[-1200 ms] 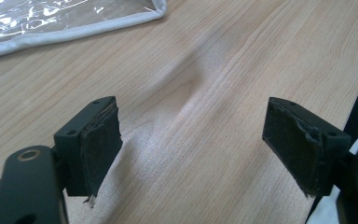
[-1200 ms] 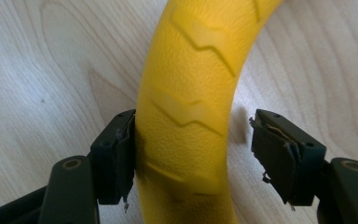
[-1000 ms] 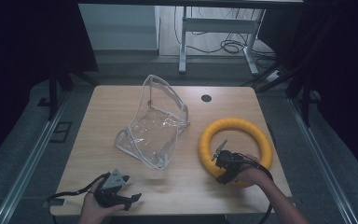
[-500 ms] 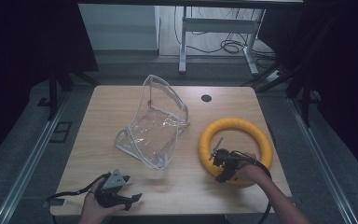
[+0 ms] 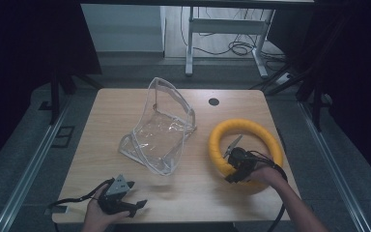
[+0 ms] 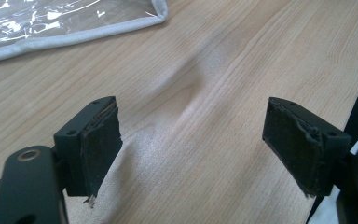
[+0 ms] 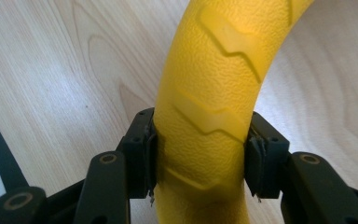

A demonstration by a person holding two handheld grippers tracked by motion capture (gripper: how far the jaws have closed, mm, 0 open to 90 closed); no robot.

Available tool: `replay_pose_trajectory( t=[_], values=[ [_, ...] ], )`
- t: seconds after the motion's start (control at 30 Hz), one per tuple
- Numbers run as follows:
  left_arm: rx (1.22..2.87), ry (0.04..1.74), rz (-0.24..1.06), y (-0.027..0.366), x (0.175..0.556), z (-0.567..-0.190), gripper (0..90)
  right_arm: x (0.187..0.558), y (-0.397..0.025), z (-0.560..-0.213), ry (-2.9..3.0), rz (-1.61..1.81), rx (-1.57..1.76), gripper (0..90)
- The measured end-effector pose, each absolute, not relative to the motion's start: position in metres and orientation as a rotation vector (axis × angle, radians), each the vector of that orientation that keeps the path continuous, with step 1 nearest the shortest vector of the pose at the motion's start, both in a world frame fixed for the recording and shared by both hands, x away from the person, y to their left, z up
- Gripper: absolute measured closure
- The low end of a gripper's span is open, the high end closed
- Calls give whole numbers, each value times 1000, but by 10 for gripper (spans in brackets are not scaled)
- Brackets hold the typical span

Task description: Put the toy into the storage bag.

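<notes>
Yellow ring [image 7: 209,93]: near arc hidden under right gripper [image 5: 239,165], jaws clamped.

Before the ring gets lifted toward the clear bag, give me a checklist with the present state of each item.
1. Right gripper shut on the yellow ring, pads against both sides: ok.
2. Grip sits across the tube of the ring, not at an edge: ok.
3. Left gripper open with nothing between its jaws, free to take the clear bag: ok.
4. Left gripper at the bag: not ok, it rests at the near edge of the table, apart from the bag.
5. Bag mouth open wide enough for the ring: cannot tell.
</notes>
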State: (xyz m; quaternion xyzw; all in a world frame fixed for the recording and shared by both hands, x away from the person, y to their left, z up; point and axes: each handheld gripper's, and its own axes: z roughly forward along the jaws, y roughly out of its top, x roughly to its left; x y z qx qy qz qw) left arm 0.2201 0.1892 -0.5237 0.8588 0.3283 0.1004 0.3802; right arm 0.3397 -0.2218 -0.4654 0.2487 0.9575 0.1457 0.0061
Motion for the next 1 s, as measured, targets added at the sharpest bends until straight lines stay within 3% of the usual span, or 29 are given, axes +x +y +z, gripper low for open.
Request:
replay_pose_trajectory(
  t=[1.0],
  values=[
    [2171,833,240,190,221,-522,192,336,-240,-412,2756,827,800,525]
  ],
)
